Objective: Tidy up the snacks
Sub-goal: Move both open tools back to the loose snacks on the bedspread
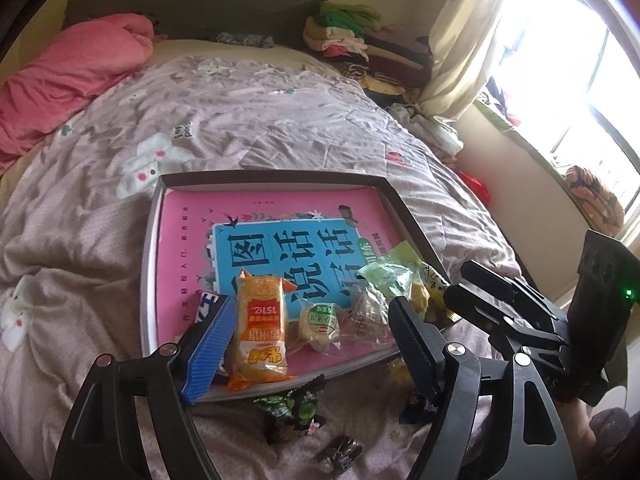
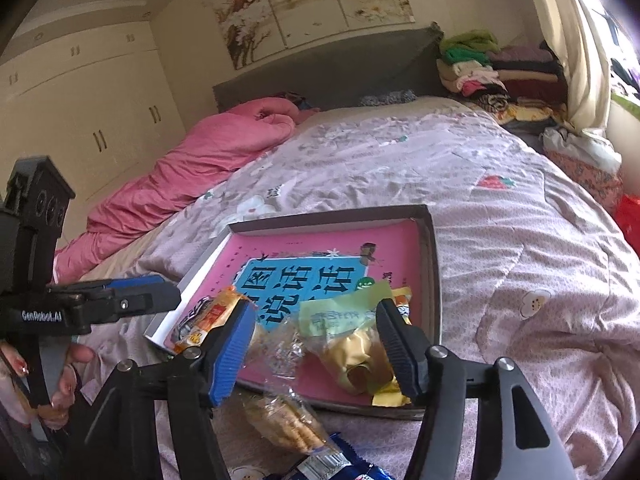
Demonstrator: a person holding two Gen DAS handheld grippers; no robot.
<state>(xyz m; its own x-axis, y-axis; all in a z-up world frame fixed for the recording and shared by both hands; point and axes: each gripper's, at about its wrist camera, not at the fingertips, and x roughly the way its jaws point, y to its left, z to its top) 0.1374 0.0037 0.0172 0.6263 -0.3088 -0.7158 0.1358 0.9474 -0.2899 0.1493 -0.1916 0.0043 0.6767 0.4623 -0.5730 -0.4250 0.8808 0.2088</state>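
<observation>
A shallow box with a pink and blue book cover inside lies on the bed. In it are an orange cracker pack, a round green-labelled cake, a clear-wrapped biscuit and a green and yellow pack. My left gripper is open and empty, over the box's near edge. My right gripper is open and empty, its fingers either side of the green and yellow pack. On the quilt in front of the box lie a green and black packet, a clear biscuit pack and a blue packet.
The box rests on a lilac quilt. A pink duvet lies at the far left. Folded clothes are stacked by the headboard. A curtain and window are at the right. A small dark sweet lies on the quilt.
</observation>
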